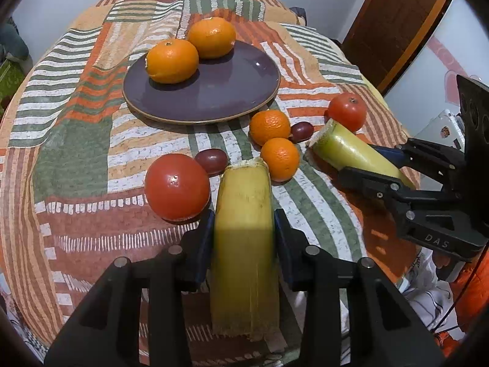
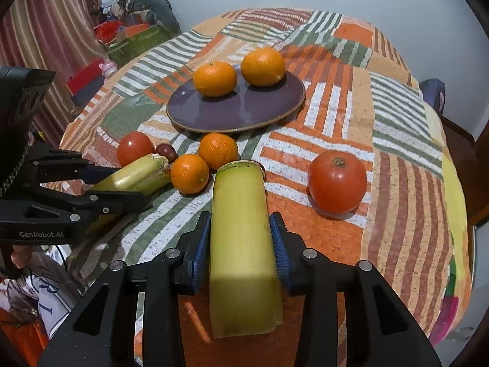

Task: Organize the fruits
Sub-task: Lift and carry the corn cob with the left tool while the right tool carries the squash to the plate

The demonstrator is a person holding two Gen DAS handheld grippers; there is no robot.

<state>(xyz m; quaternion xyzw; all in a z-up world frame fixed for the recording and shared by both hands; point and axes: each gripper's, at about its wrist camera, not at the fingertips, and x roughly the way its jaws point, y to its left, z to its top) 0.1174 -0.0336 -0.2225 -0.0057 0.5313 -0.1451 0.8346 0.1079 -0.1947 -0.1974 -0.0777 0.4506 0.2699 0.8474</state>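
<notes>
Two grippers each clamp a yellow-green banana piece — left gripper (image 1: 244, 229) on one (image 1: 244, 244), right gripper (image 2: 241, 232) on another (image 2: 241, 244); both above the patterned tablecloth (image 1: 76, 153), near the purple plate (image 1: 214, 91) bearing two oranges (image 1: 172, 61).

Front half of the round dark purple plate (image 1: 214, 98) lies bare; two small oranges (image 1: 274, 142) and dark grapes (image 1: 211, 160) crowd its near rim.

Both grippers slant steeply down toward the table, the left gripper (image 1: 244, 229) and the right gripper (image 2: 241, 232) each with blue pads pressed on a yellow-green stalk piece (image 1: 243, 244), apparently gripping firmly.
</notes>
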